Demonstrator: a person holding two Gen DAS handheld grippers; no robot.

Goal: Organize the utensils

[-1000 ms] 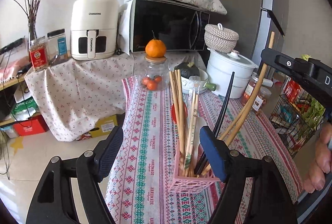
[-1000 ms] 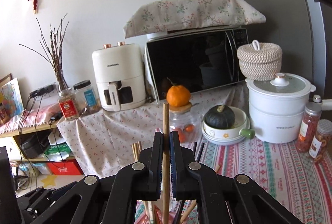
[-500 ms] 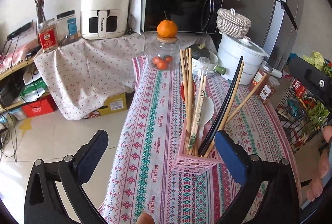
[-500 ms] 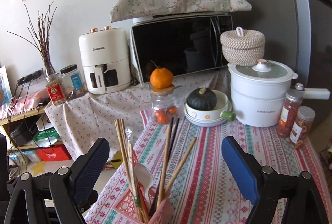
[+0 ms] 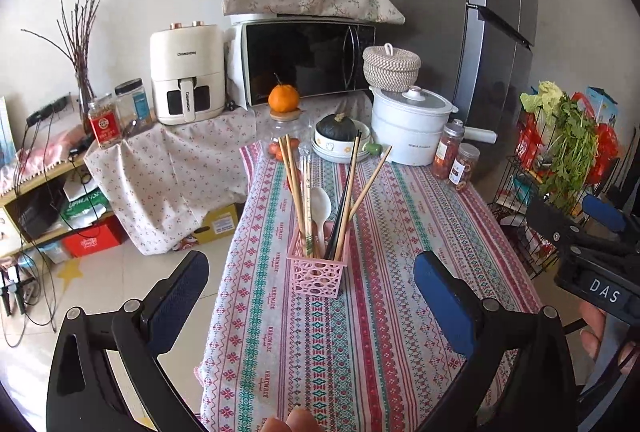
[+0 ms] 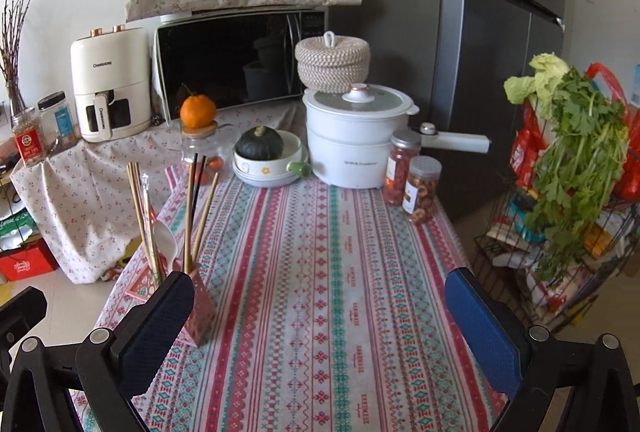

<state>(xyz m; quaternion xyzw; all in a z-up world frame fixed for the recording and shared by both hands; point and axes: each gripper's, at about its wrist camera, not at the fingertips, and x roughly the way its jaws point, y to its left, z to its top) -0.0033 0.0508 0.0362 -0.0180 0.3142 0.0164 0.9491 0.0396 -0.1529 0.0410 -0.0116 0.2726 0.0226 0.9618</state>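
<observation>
A pink lattice utensil holder [image 5: 317,274] stands on the patterned tablecloth [image 5: 392,232]. It holds several wooden chopsticks [image 5: 294,188], black chopsticks [image 5: 346,192] and a white spoon [image 5: 321,204]. My left gripper [image 5: 310,292] is open and empty, just in front of the holder. My right gripper [image 6: 318,306] is open and empty, to the right of the holder [image 6: 198,306]; its left finger covers part of the holder. The right gripper also shows at the right edge of the left wrist view [image 5: 592,232].
At the table's far end stand a glass jar topped with an orange [image 6: 199,136], a bowl with a green squash [image 6: 266,158], a white pot [image 6: 356,140] and two spice jars [image 6: 414,180]. A wire rack with greens [image 6: 568,192] stands right of the table.
My right gripper opened and let go of a wooden chopstick, which now stands in the holder. Both grippers have drawn back from the holder and the left has opened wider.
</observation>
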